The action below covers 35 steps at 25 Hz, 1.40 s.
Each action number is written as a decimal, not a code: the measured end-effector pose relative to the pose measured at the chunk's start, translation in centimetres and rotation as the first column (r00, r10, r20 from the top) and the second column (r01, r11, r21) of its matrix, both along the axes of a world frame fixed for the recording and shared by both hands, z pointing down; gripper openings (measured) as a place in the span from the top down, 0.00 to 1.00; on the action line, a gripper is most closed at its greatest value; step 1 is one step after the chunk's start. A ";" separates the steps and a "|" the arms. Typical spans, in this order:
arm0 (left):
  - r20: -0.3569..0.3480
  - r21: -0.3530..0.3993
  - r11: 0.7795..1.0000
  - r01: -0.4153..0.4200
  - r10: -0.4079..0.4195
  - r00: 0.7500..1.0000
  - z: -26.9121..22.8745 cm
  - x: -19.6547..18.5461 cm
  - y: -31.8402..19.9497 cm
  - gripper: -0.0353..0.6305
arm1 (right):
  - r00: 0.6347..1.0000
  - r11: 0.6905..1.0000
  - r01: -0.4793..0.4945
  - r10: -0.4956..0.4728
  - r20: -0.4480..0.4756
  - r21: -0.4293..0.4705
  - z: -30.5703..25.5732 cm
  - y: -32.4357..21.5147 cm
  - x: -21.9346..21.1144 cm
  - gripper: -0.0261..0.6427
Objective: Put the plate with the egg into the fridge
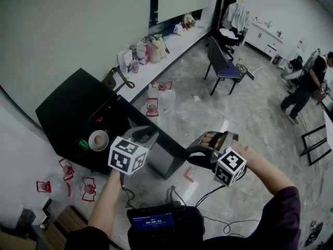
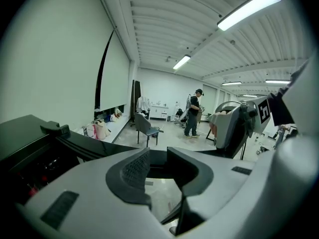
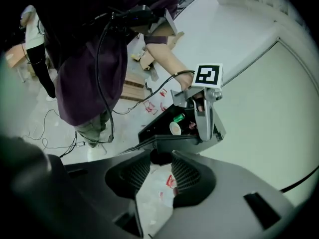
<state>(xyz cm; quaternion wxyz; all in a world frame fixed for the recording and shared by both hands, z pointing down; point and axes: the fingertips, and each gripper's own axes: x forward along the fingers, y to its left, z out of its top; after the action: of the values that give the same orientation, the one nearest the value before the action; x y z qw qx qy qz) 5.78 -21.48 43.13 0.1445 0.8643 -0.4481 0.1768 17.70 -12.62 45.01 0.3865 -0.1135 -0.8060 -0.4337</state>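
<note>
A black mini fridge stands on the floor with its door swung open. Inside it a plate with an egg rests beside a green can; the right gripper view shows the plate with the egg too. My left gripper hovers at the door's top edge. Its jaws stand apart, with the dark edge across their tips. My right gripper is off to the right of the door, open, and only floor shows between its fingers.
Water bottles with red labels stand on the floor around the fridge. A dark chair and a person are farther off. A low ledge with bags runs along the wall. Cables trail over the floor.
</note>
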 end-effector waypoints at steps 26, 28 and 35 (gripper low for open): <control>0.057 0.082 0.966 0.245 -0.250 0.967 -1.9 -13.8 15.1 0.82 | 0.948 0.930 0.315 -0.317 0.017 -0.193 0.4 14.7 -22.0 0.77; 0.069 0.088 0.951 0.296 -0.302 0.951 -1.9 -15.6 15.6 0.82 | 0.941 0.921 0.334 -0.337 0.024 -0.200 0.6 15.1 -23.8 0.77; 0.068 0.133 0.835 0.534 -0.545 0.835 -2.8 -23.5 17.4 0.82 | 0.929 0.894 0.368 -0.339 0.149 -0.254 0.6 14.8 -30.3 0.76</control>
<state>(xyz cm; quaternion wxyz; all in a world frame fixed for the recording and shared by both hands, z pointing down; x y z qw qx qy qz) -17.70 -4.10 40.37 0.1181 0.6989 -0.6895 0.1488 -12.57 2.16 45.64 0.2402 -0.2892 -0.8432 -0.3844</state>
